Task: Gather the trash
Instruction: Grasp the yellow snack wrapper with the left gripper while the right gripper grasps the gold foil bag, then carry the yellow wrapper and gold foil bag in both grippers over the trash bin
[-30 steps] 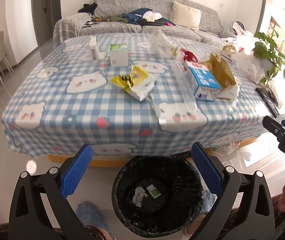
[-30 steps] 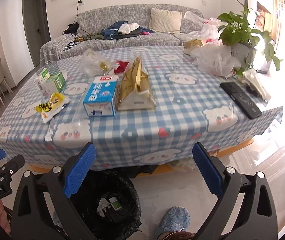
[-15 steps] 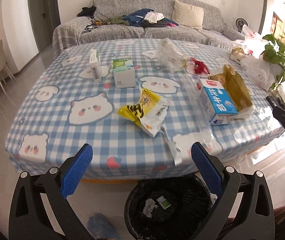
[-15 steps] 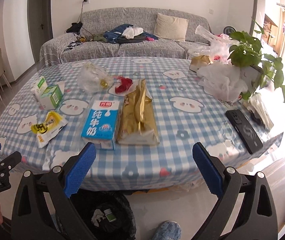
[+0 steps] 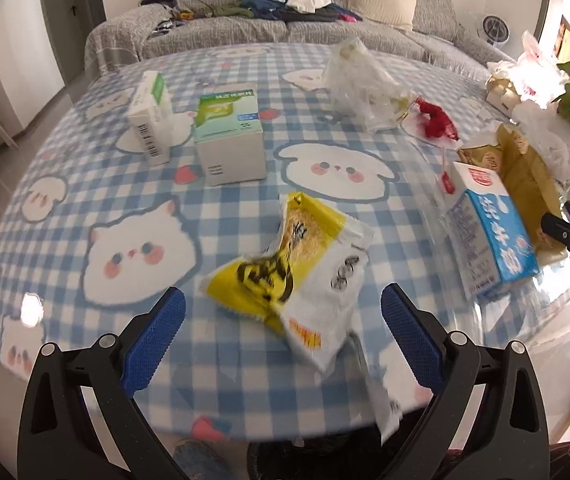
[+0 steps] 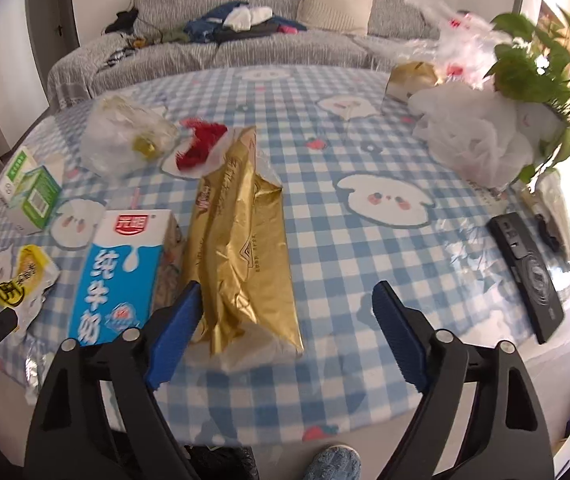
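Left gripper [image 5: 283,342] jaws stand wide and empty, framing the yellow snack wrapper [image 5: 293,276]; right gripper [image 6: 287,334] jaws have just been closing yet remain well apart, nothing pinched, the gold bag [image 6: 241,248] between them. Against the earlier frames, both grippers have advanced from above the floor bin to over the table [image 6: 345,240]. The blue milk carton [image 6: 119,276] lies just left of the gold bag; a grey sofa [image 6: 245,52] stands beyond the far edge.

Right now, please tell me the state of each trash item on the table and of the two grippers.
yellow snack wrapper: crumpled, lying flat
blue milk carton: lying on its side
gold bag: torn open, lying flat
left gripper: open, empty
right gripper: open, closing, empty
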